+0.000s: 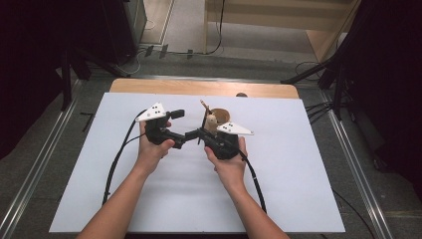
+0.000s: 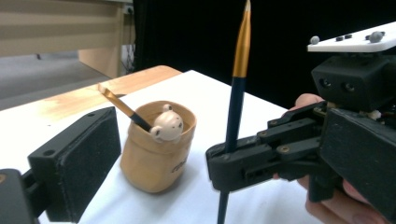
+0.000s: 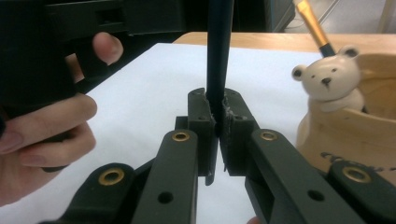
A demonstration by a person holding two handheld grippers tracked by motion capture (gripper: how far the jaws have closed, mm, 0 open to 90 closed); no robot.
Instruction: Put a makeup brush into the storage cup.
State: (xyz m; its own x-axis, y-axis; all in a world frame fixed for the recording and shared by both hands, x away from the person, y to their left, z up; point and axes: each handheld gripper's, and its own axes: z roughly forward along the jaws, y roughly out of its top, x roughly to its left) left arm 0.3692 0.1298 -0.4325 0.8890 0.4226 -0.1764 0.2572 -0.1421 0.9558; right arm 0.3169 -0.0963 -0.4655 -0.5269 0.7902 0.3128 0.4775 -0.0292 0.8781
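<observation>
The right gripper (image 2: 224,163) is clamped on a dark-handled brush (image 2: 236,107), holding it upright just beside the wooden bear-faced holder (image 2: 156,154) on the white tabletop (image 1: 298,164), where a second brush (image 2: 122,108) already leans. The left gripper (image 1: 185,135) stands apart, jaws wide with nothing between them. This reads as a handover just made; the next move calls for tilting the brush over the holder's rim and lowering it in. Dark lettering on the holder is too blurred to read.
</observation>
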